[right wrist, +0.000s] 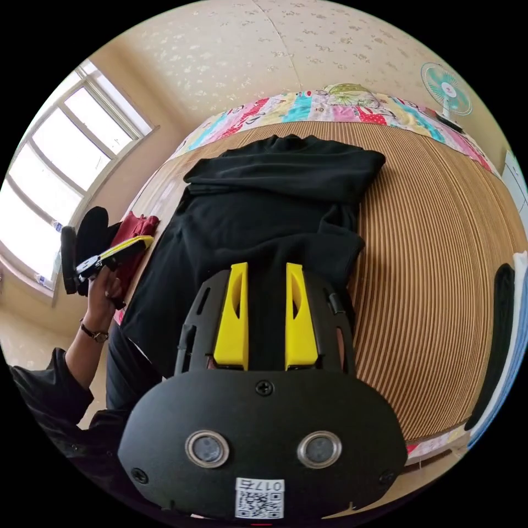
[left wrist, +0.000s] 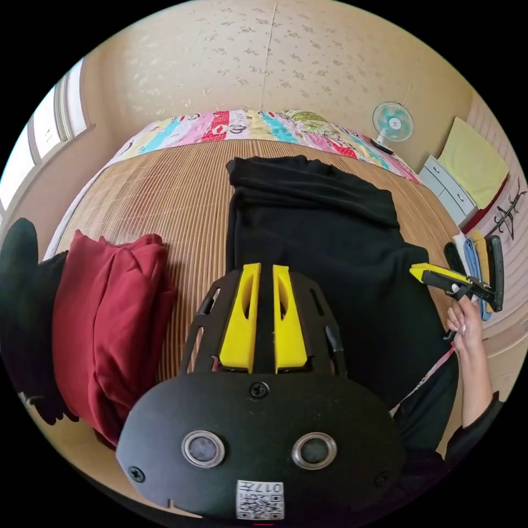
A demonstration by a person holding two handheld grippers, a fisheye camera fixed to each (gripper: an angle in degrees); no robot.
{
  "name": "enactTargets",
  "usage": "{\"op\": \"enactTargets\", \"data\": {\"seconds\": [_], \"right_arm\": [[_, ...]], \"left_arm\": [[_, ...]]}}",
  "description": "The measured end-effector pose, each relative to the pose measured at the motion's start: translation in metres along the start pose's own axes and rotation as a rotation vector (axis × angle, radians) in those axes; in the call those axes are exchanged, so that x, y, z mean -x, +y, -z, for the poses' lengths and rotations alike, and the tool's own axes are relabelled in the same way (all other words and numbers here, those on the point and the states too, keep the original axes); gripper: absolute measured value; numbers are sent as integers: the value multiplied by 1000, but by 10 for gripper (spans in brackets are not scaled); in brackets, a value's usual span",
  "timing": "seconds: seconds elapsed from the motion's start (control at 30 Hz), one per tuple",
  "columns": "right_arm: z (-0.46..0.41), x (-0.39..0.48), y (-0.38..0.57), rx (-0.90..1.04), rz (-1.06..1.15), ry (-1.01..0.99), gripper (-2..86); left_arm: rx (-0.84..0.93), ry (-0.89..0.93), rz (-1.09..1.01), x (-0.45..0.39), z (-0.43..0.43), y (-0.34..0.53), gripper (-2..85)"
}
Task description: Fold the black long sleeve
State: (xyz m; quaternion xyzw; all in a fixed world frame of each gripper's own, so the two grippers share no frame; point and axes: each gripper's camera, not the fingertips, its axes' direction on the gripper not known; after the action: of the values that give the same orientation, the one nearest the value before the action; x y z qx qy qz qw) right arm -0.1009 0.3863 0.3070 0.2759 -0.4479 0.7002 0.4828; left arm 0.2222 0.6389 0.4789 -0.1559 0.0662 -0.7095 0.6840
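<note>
Two grippers in view, both held above the bed, neither touching cloth.

Left gripper (left wrist: 265,269): yellow jaws nearly together, narrow slot between them, nothing in the slot. It hangs over the near-left part of the black long sleeve (left wrist: 324,231). Seen from the right gripper view, same tool (right wrist: 144,240) sits at the garment's left edge, held by a hand (right wrist: 104,297) w/ a wristwatch (right wrist: 91,331); from that angle cannot tell jaw gap.

Right gripper (right wrist: 265,269): jaws parted somewhat wider, gap empty, black fabric visible below through it. In the left gripper view it (left wrist: 416,270) appears at the garment's right edge, gripped by the other hand (left wrist: 465,324); jaws look closed or near closed there, but view is side-on.

Black long sleeve: lies on the woven bamboo mat (left wrist: 165,187) covering the bed, roughly centre. Far end carries a folded-over band across the width; one bunched fold on the right side (right gripper view, approx. mid-garment). Near end runs toward the person, off the mat edge.

Other items: red garment (left wrist: 110,324) folded, left of the black one, apart from it; dark item (left wrist: 22,308) beside that, at the mat's left edge. Patterned quilt (left wrist: 242,126) along the far side of the mat. Fan (left wrist: 392,122) near the far right corner, white drawers (left wrist: 448,187) by it. Window (right wrist: 55,176) on the left wall.
</note>
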Motion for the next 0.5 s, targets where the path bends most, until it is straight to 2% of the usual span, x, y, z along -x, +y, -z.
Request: {"op": "enactTargets", "data": {"seconds": [0.13, 0.23, 0.37, 0.5], "right_arm": [[56, -17, 80, -73, -57, 110, 100], [80, -42, 130, -79, -158, 167, 102], [91, -74, 175, -68, -273, 92, 109], [99, -83, 187, -112, -322, 24, 106]], "left_arm": [[-46, 11, 52, 39, 54, 98, 29], [2, 87, 64, 60, 66, 149, 6], [15, 79, 129, 77, 71, 192, 8], [54, 199, 203, 92, 59, 202, 60]]}}
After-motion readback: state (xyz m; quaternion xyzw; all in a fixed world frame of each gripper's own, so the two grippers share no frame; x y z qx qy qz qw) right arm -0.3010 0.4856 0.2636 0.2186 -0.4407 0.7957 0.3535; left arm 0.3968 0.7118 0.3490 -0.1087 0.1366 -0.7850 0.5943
